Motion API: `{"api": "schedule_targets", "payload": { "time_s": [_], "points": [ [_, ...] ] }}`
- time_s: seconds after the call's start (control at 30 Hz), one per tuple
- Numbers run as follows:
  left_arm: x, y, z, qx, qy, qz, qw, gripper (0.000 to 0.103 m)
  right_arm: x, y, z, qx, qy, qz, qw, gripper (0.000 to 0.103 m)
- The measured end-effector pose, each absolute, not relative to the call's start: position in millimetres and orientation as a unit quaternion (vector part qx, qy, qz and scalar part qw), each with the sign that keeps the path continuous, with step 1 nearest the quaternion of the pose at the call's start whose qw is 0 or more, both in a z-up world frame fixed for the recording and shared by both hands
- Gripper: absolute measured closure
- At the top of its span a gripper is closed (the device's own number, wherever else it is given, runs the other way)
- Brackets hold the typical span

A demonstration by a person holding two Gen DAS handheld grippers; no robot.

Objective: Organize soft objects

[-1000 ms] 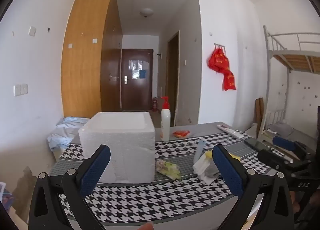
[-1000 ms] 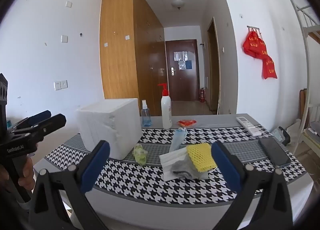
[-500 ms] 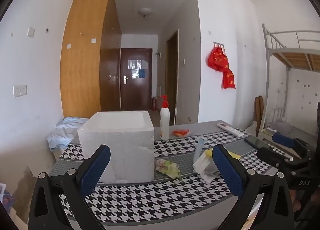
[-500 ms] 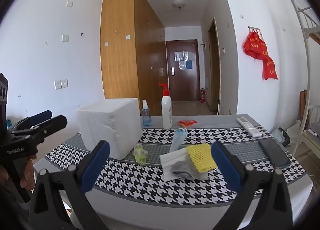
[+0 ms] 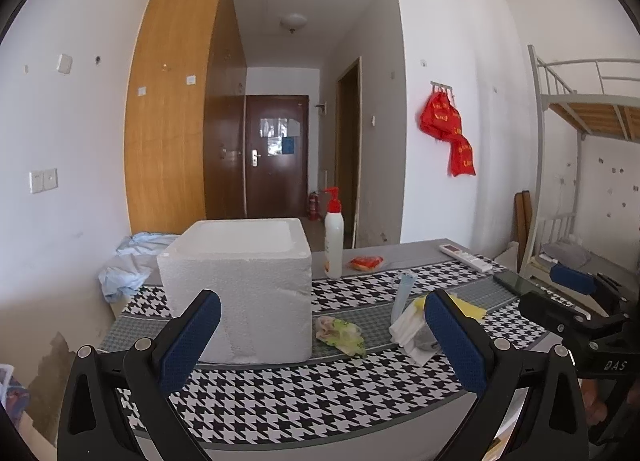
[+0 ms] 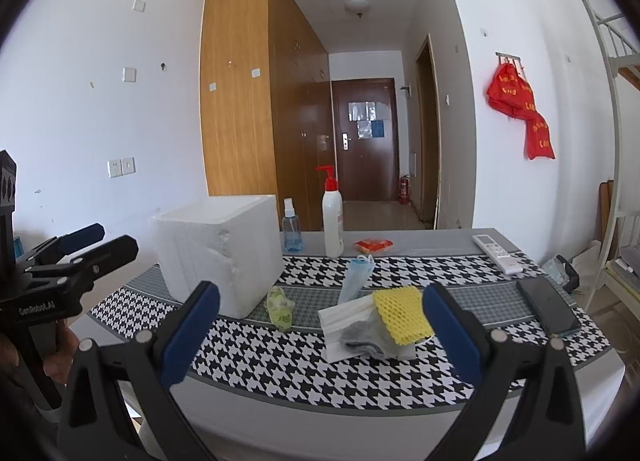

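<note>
- Little has changed over the last second: the left tongs (image 5: 320,345) have been tilted slightly, so the foam box (image 5: 240,285) sits a little lower in the left wrist view, while the right wrist view is nearly unaltered.
- Both the left tongs and the right tongs (image 6: 320,333) are spread wide, with nothing held between the pads.
- No soft item has been lifted yet; the task is judged to be at its very start, with an approach not yet committed.
- The soft things are gathered right of the box, mid-counter: a yellow foam net (image 6: 402,315) resting on a white packet (image 6: 360,331), a blue face mask (image 6: 356,275) just beyond them, and a crumpled green wrapper (image 6: 281,307) close by the box's right face.
- The box is open at the top and is taken to be the likely place for the items.
- The near edge of the counter (image 6: 280,377) lies just ahead of both tongs; a low reach would risk catching the patterned cloth there.
- Open room is seen above the pile and above the box.
- On the far side, a pump bottle (image 6: 333,221) and a spray bottle (image 6: 291,231) stand upright and could be toppled by a long reach.
- A phone (image 6: 547,305) and a remote (image 6: 496,253) lie to the right, well apart from the pile.
</note>
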State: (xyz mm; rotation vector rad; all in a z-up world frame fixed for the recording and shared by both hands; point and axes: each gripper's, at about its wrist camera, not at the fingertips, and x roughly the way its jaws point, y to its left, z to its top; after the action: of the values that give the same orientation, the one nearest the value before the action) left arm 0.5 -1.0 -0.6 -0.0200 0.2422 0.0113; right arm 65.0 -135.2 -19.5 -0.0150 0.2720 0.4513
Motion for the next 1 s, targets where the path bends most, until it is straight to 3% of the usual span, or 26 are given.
{"api": "schedule_targets", "payload": {
  "time_s": [1.0],
  "points": [
    [2.2, -5.0, -0.4, -0.008, 0.120, -0.013, 0.993, 0.001, 66.2, -142.3, -16.7, -0.004, 0.130, 0.214, 0.968, 0.001]
  ]
}}
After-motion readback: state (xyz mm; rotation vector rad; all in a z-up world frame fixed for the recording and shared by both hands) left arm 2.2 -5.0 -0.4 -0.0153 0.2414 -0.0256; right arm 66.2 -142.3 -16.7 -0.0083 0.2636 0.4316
